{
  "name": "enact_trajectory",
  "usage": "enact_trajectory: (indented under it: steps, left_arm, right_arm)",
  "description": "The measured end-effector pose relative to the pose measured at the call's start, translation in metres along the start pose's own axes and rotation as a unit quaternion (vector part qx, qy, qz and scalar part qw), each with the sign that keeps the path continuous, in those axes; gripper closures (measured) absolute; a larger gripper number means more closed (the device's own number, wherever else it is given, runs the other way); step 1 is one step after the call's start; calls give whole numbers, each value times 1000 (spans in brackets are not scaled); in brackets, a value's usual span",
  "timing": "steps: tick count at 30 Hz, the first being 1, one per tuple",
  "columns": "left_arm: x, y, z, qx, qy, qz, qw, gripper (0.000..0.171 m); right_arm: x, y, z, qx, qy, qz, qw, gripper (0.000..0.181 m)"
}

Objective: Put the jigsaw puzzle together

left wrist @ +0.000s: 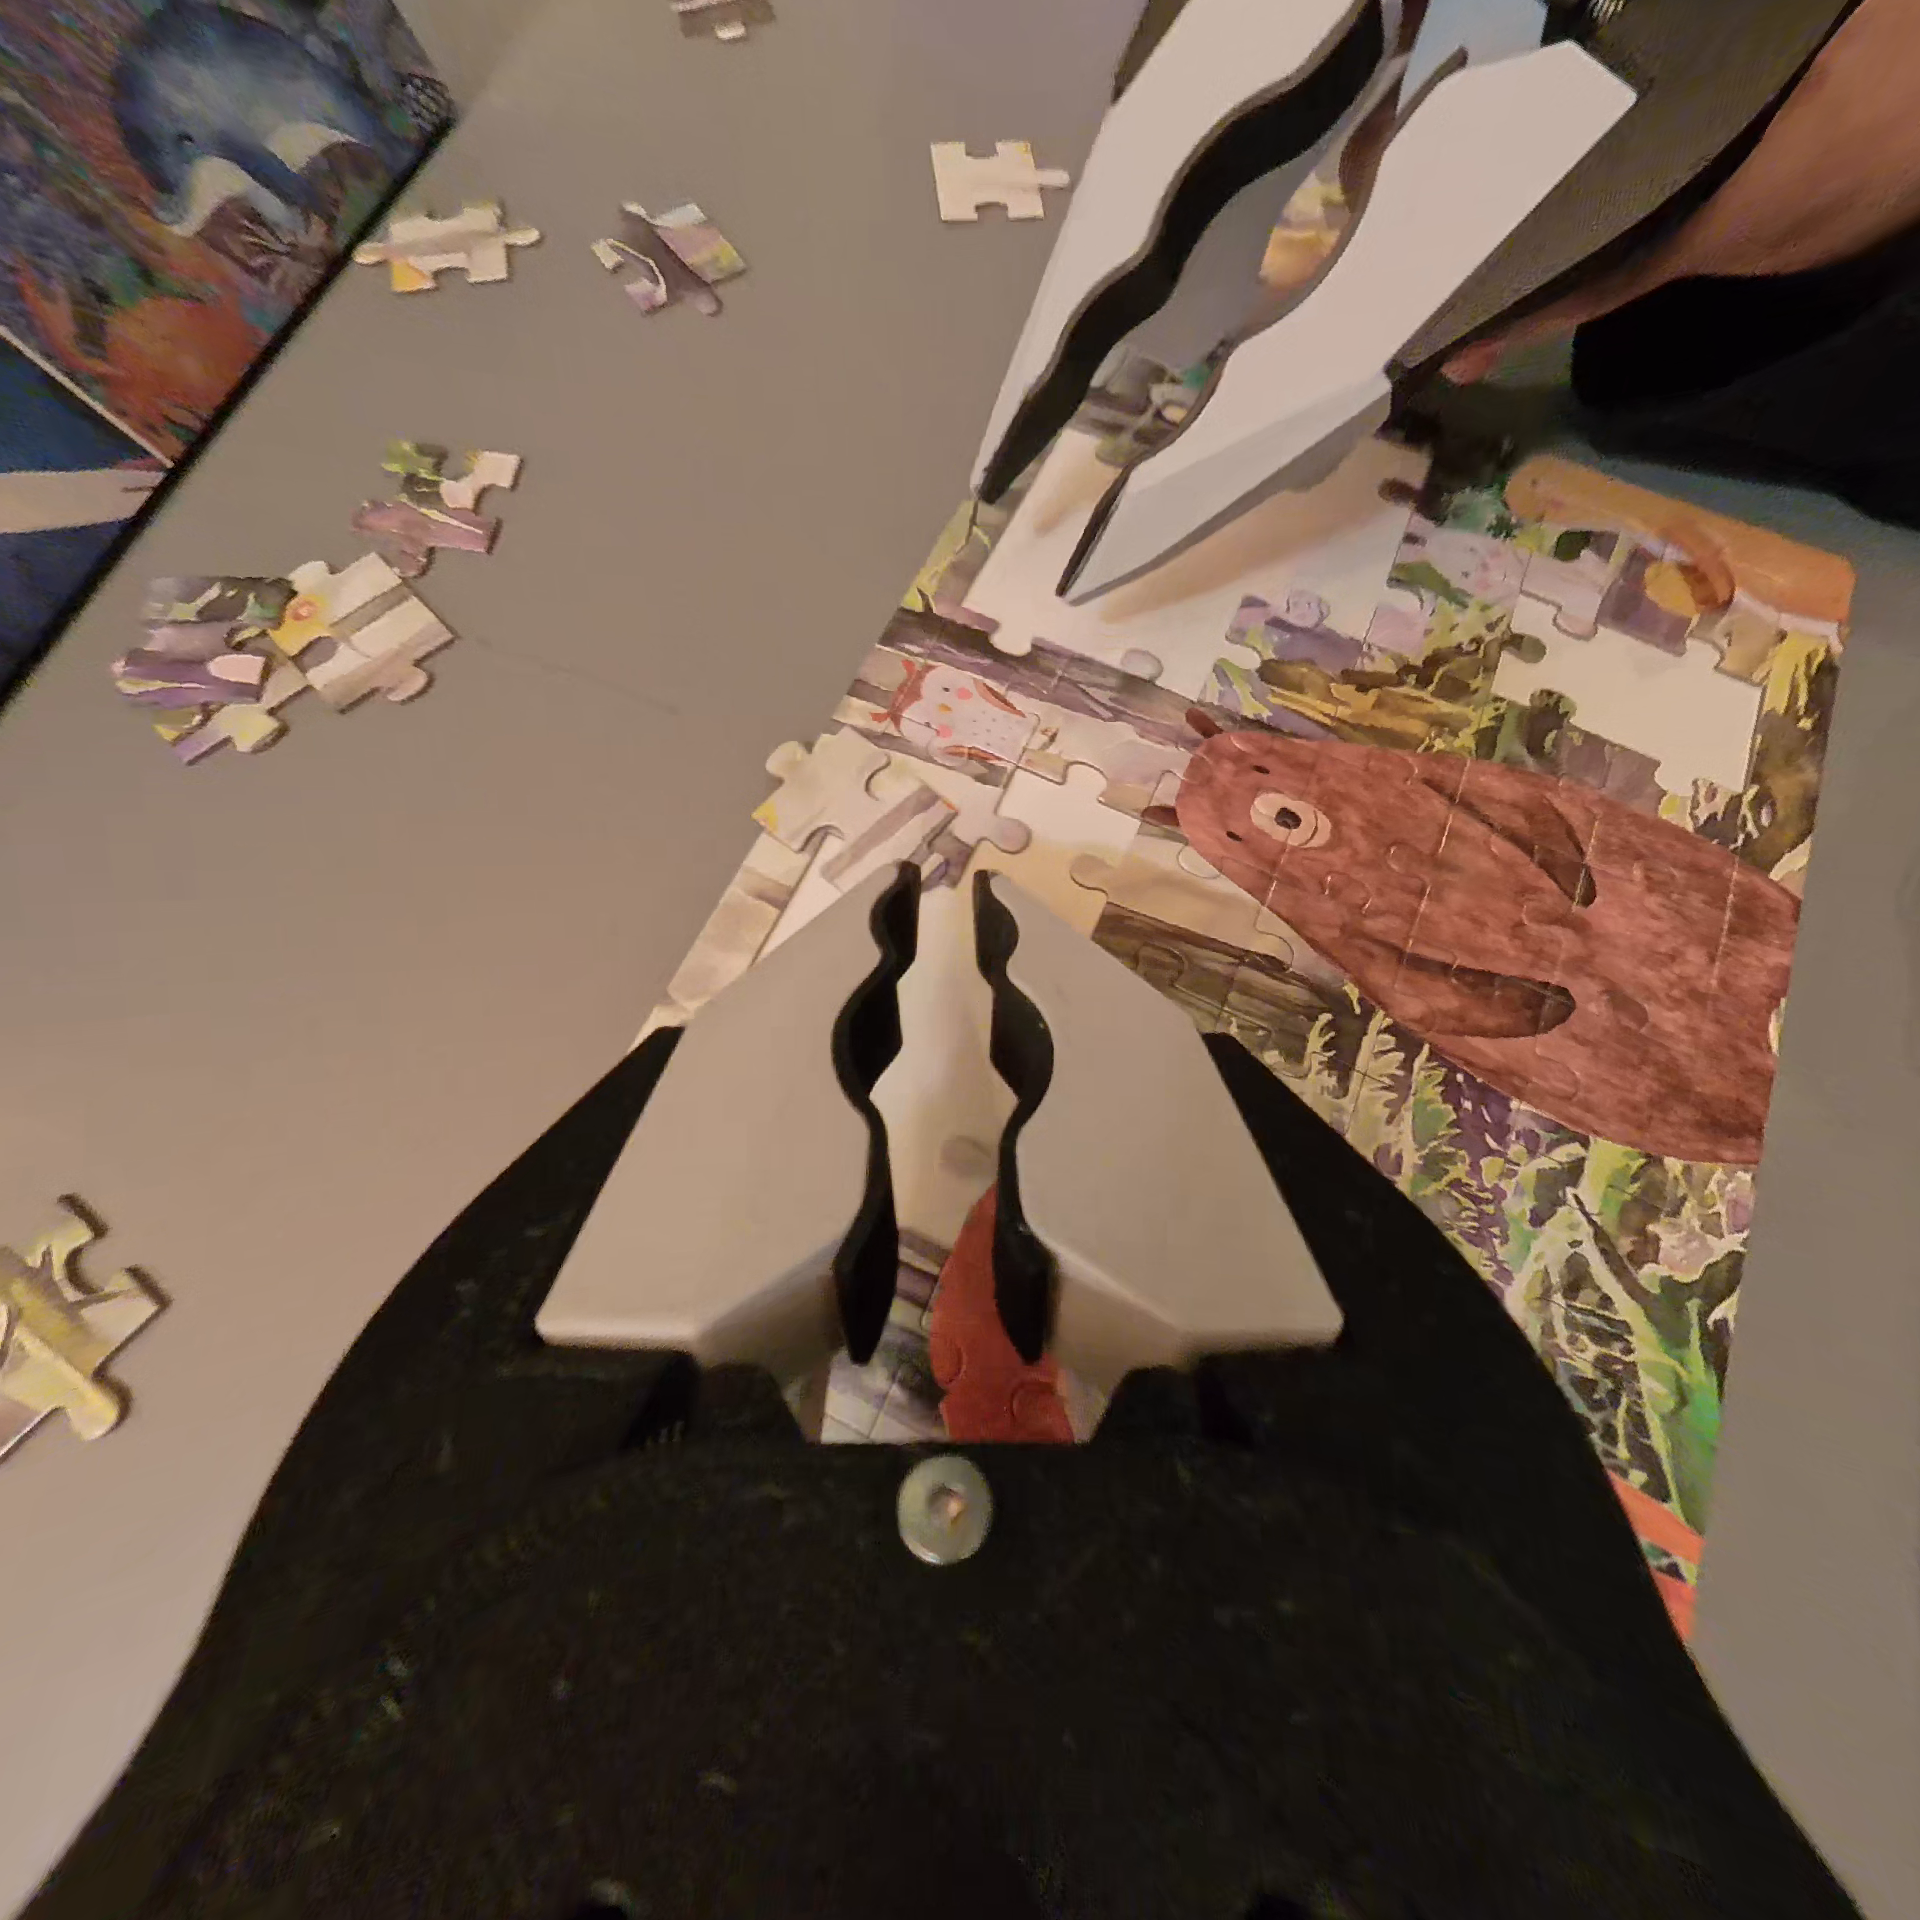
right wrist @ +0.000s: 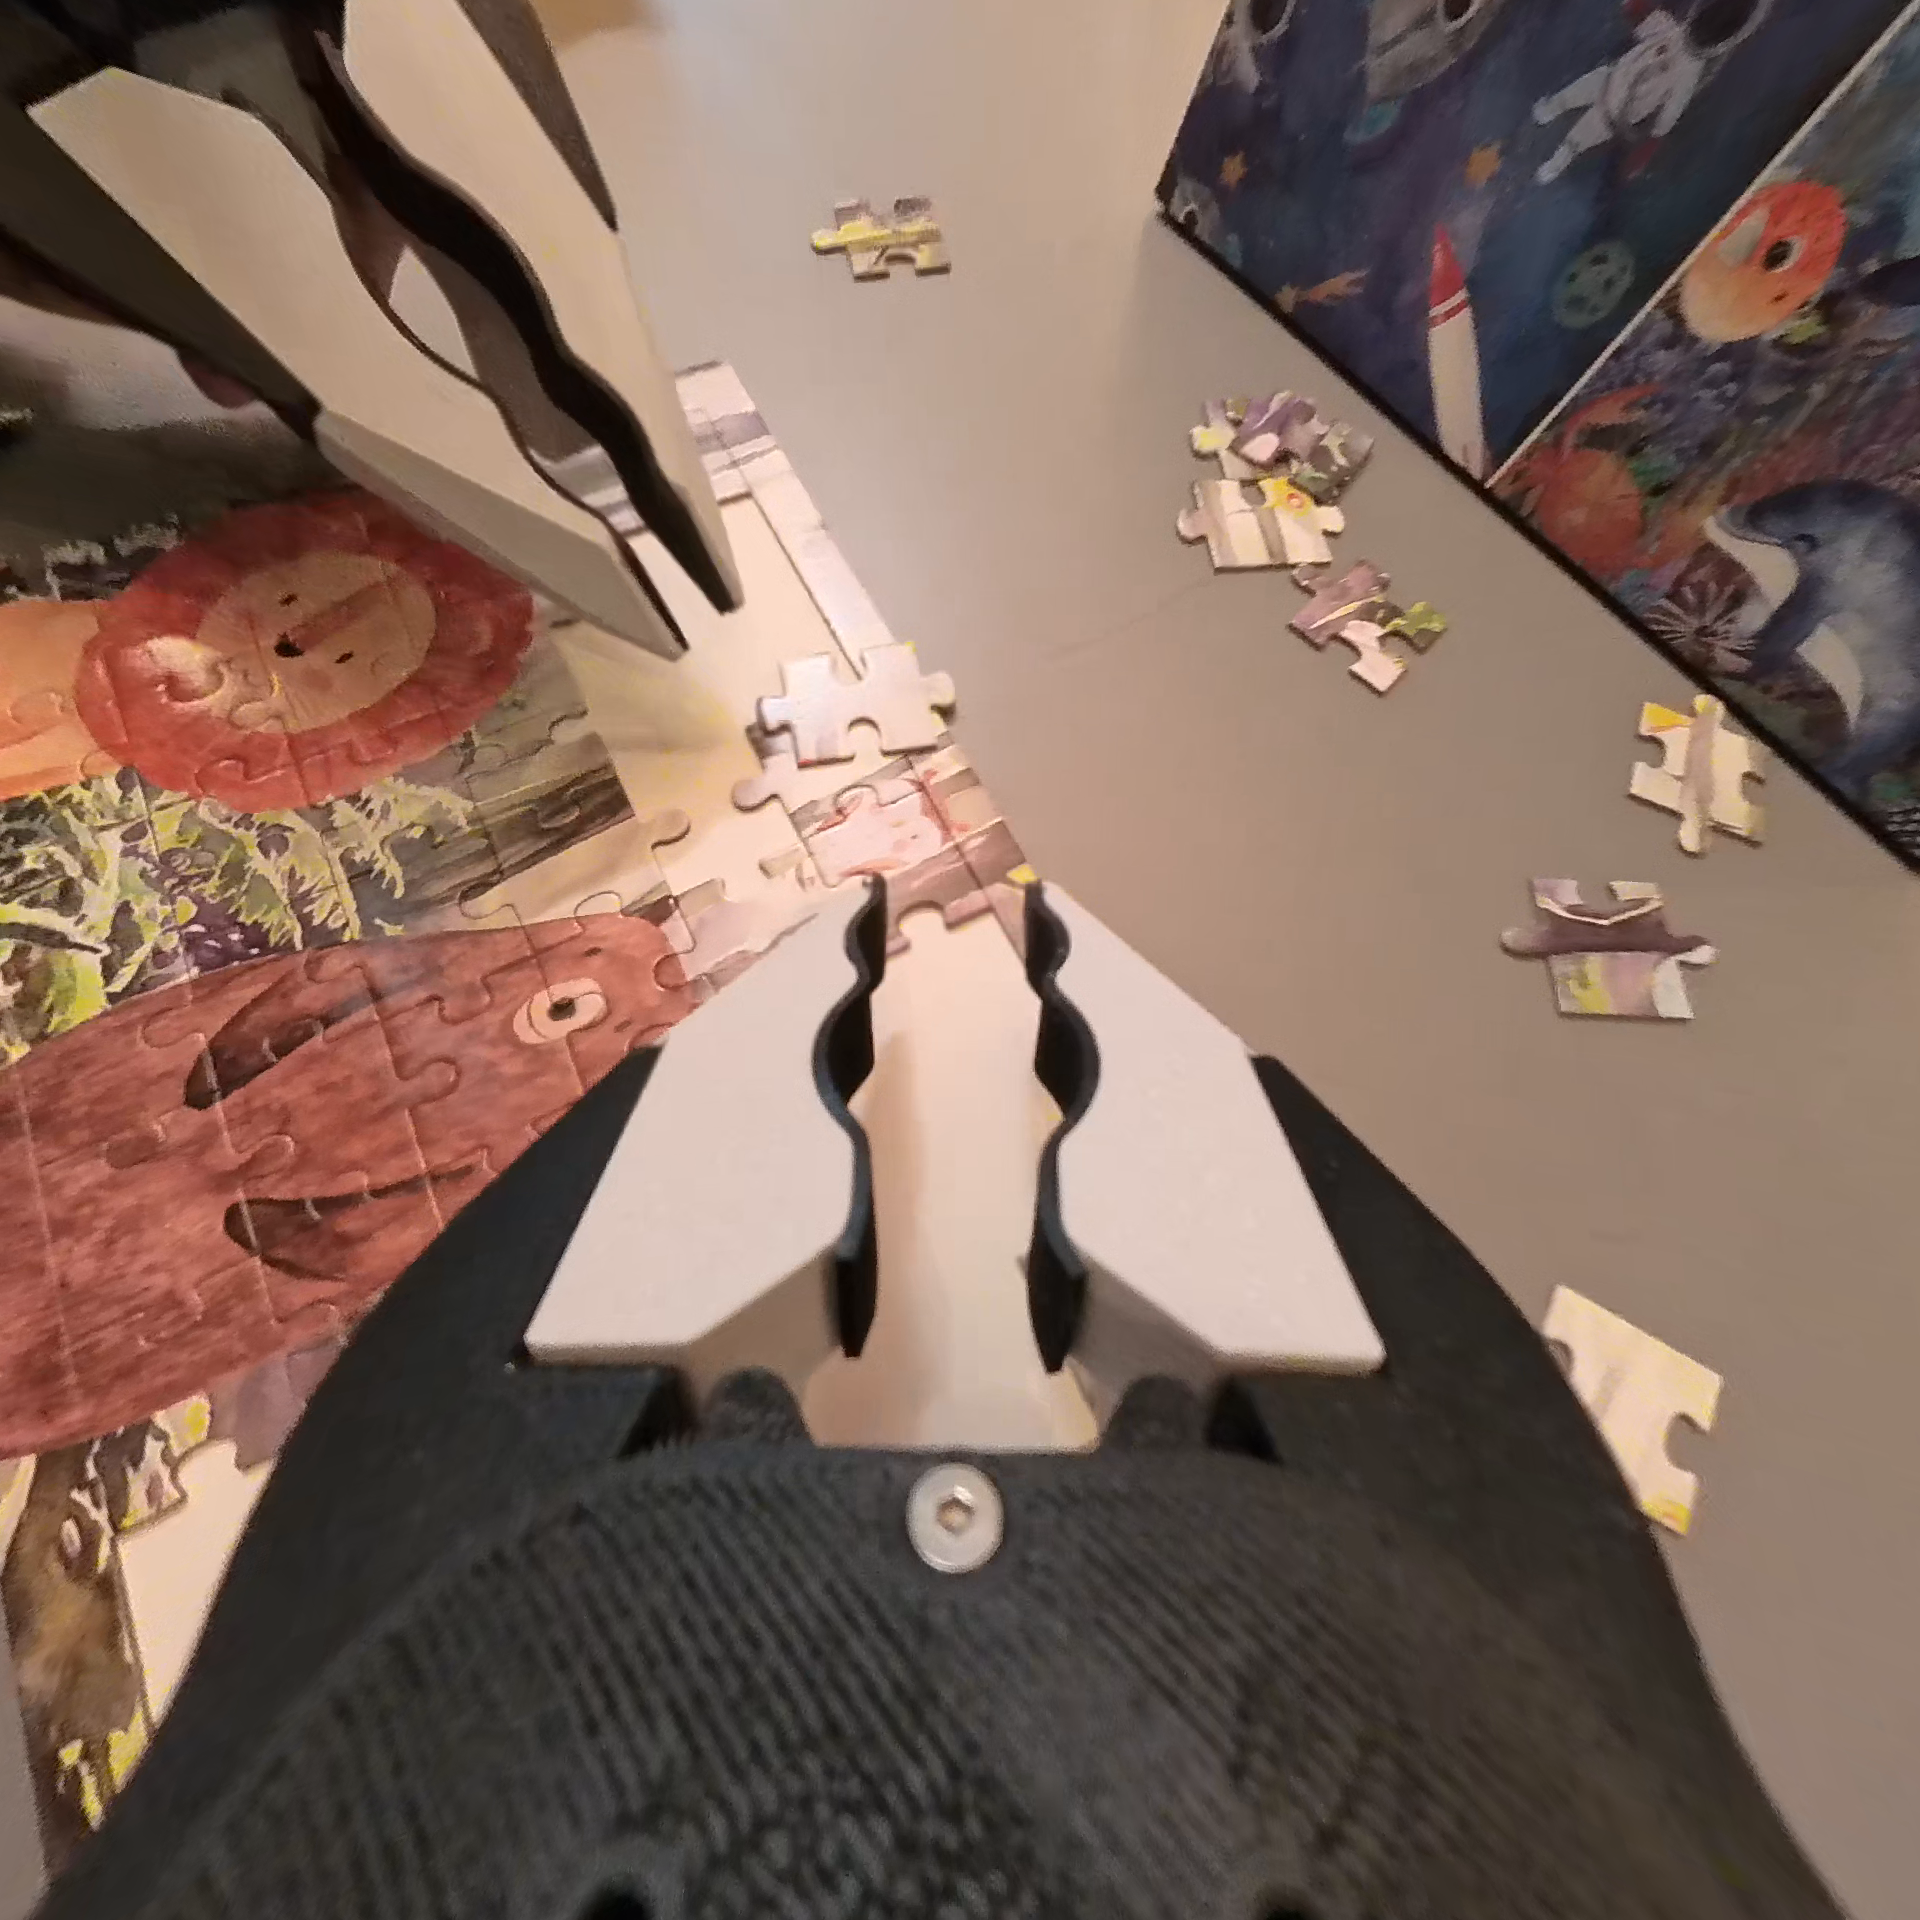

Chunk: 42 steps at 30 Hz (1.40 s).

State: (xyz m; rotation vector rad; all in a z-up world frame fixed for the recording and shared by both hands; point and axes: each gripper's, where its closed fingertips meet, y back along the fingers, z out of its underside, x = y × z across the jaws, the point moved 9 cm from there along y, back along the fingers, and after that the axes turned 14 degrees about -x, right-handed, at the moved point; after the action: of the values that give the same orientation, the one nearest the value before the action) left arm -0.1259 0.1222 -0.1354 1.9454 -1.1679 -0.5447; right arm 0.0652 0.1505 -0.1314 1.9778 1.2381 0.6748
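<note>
The partly built jigsaw [left wrist: 1507, 914] lies on the grey table, with a brown bear, an owl [left wrist: 966, 717] and a lion [right wrist: 301, 644]; a bare gap runs along its edge. A pale loose piece [left wrist: 842, 800] rests at that edge, and it also shows in the right wrist view [right wrist: 852, 707]. My left gripper [left wrist: 945, 883] hovers just behind this piece, jaws a narrow gap apart and empty. My right gripper [right wrist: 954, 899] is open and empty over the gap near the owl. Each gripper shows in the other's view, the right one [left wrist: 1029, 540] and the left one [right wrist: 701, 623].
Several loose pieces lie on the table beside the puzzle: a joined cluster [left wrist: 281, 655], singles [left wrist: 665, 255] [left wrist: 992, 177] [right wrist: 1600, 961] [right wrist: 1631, 1403]. Colourful puzzle boxes [left wrist: 187, 208] [right wrist: 1766, 468] stand along the table's side. A hand [left wrist: 1766, 208] holds the right gripper. My right gripper's tips are some 4 cm from the owl [left wrist: 966, 717]. Look for it in the right wrist view [right wrist: 873, 835] too. It is some 4 cm from my left tips to the pale loose piece [left wrist: 842, 800]. To reach the lion [right wrist: 301, 644] in a straight line is about 10 cm for my left fingers, about 15 cm for my right.
</note>
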Motion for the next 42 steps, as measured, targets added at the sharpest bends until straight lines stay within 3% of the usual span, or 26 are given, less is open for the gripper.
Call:
enact_trajectory:
  steps: [7, 16, 22, 26, 28, 33, 42]
  left_arm:
    - [-7, -1, 4, 5, 22, 14, 1000, 148]
    - [-6, -7, 5, -8, 14, 11, 1000, 144]
    - [-10, -15, -2, -14, 34, 4, 999, 126]
    - [-7, -22, -4, -36, 31, -9, 999, 130]
    - [-5, -23, -4, -40, 27, -6, 999, 148]
    - [-4, -22, -4, -41, 29, -6, 999, 148]
    - [-18, 11, -5, 47, 51, -40, 997, 149]
  right_arm:
    - [6, 7, 0, 18, -16, 2, 1000, 156]
    - [-1, 3, -1, 10, 0, 0, 1000, 156]
    - [-3, 6, -4, 16, 3, 2, 1000, 156]
    - [-4, 10, -6, 26, 8, 6, 1000, 156]
    - [-5, 10, -6, 26, 8, 5, 1000, 156]
    - [-6, 11, -7, 29, 13, 8, 999, 156]
    - [-1, 15, -6, 39, -2, 15, 999, 156]
